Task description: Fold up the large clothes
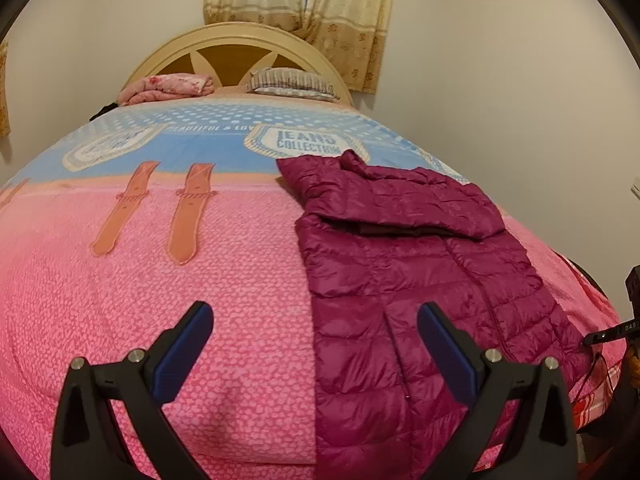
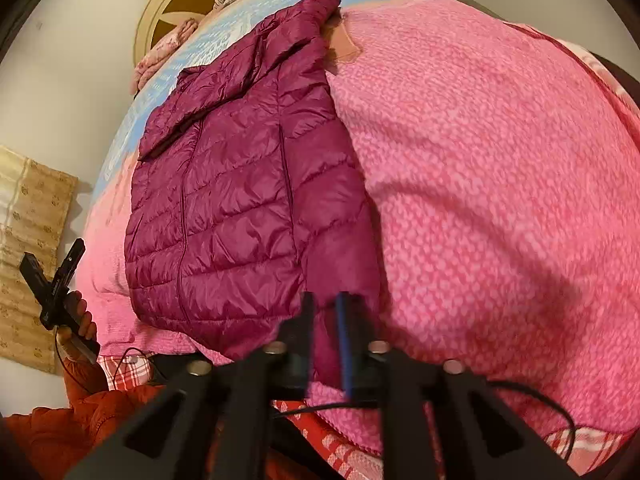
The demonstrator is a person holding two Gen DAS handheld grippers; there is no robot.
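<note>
One magenta quilted puffer jacket point(image 1: 420, 276) lies flat on the bed, on a pink and blue blanket point(image 1: 160, 264), toward the bed's side where the right-hand tool sits; one sleeve is folded across its upper body, and its collar end points toward the headboard point(image 1: 236, 48). Left gripper point(image 1: 316, 344): two blue-padded fingers point(image 1: 184, 356) spread wide, nothing between them, hovering above the blanket just beside the jacket's long edge, one finger over pink blanket, the other over jacket fabric. Right gripper point(image 2: 326, 340): two fingers stand close together with a narrow gap; the jacket's bottom hem corner sits in that gap, but whether the pads press on it cannot be told from this angle. At the headboard: one striped pillow point(image 1: 292, 82), one folded pink floral cloth point(image 1: 168, 86). One curtain point(image 1: 304, 12) hangs on the wall above the headboard. In the right wrist view, one hand point(image 2: 76, 324) in an orange sleeve point(image 2: 68, 420) holds the other tool's handle at the bed's edge. A red-checked sheet point(image 2: 128, 372) shows under the blanket.
</note>
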